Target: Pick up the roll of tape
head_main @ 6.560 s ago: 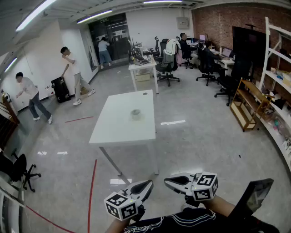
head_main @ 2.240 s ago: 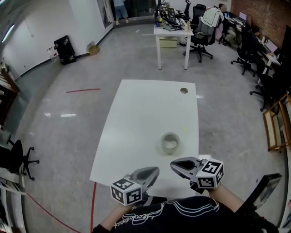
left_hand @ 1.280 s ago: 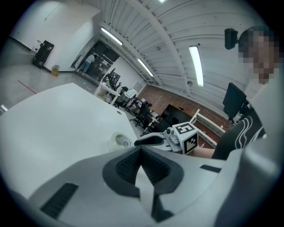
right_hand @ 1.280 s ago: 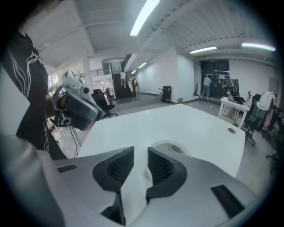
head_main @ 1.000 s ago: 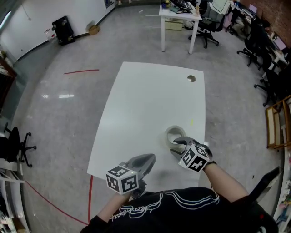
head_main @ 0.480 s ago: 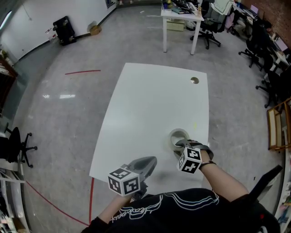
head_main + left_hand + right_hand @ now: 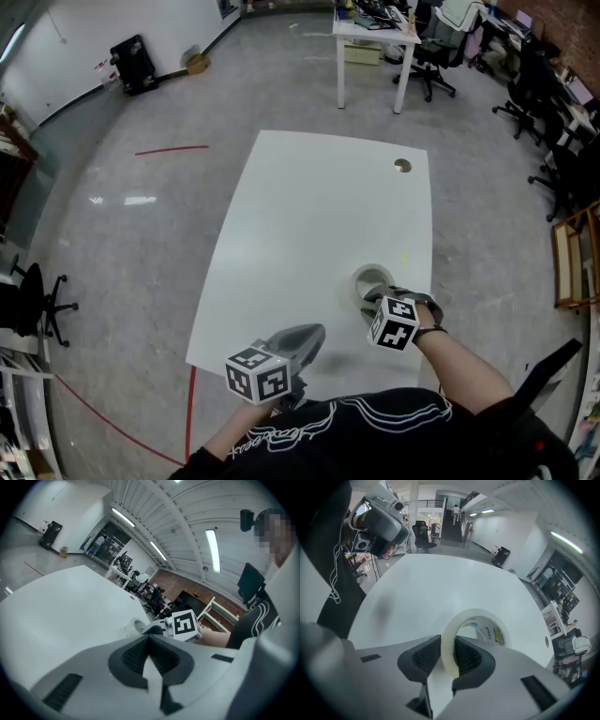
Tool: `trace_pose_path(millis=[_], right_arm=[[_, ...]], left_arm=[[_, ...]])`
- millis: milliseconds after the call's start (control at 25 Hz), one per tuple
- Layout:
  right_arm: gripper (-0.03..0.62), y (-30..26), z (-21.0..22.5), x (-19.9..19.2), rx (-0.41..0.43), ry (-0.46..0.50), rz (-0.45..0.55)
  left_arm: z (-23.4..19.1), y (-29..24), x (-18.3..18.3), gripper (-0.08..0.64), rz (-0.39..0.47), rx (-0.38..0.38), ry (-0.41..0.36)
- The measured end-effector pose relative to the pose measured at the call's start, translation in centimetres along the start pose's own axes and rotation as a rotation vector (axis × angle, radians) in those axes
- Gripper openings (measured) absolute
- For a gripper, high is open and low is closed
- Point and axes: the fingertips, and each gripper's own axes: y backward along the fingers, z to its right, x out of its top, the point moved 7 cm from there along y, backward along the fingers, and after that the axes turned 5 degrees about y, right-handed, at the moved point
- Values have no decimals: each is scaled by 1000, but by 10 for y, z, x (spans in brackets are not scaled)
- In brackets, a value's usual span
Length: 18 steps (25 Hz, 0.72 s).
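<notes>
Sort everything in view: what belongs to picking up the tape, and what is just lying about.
Belongs to the job:
- roll of tape
- right gripper, jaws just closing across the roll's wall, one inside the ring
- white table under it

Lying about:
- left gripper, shut, empty
- far table
- office chairs
- black case

— What is everything resting on?
— A white rectangular table (image 7: 300,234), standing on a glossy grey floor (image 7: 141,244).
— And on its top?
— A roll of tape (image 7: 370,278) lies flat near the right edge, toward the near end. A small yellow mark (image 7: 405,256) sits just beyond it, and there is a round hole (image 7: 402,166) by the far right corner.
</notes>
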Motion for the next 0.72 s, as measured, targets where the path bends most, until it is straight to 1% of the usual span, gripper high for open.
trace_pose_path(millis=[160,360,560,640,720], right_arm=[[89,4,3,-3,-13,-74,39],[89,15,8,-9,-58,-244,116],[87,31,5,-18,-44,-480,285],[87,40,1,-22,-19,-575,377],[87,50,-7,-25,26,-666,466]], left_arm=[[3,2,-2,3,-3,3,-7],[8,7,-5,3,2,2,-4],[18,9,-8,3,16,-9,-27],[22,12,-5,3,31,-10,-38],[29,16,-4,3,46,-13,-48]])
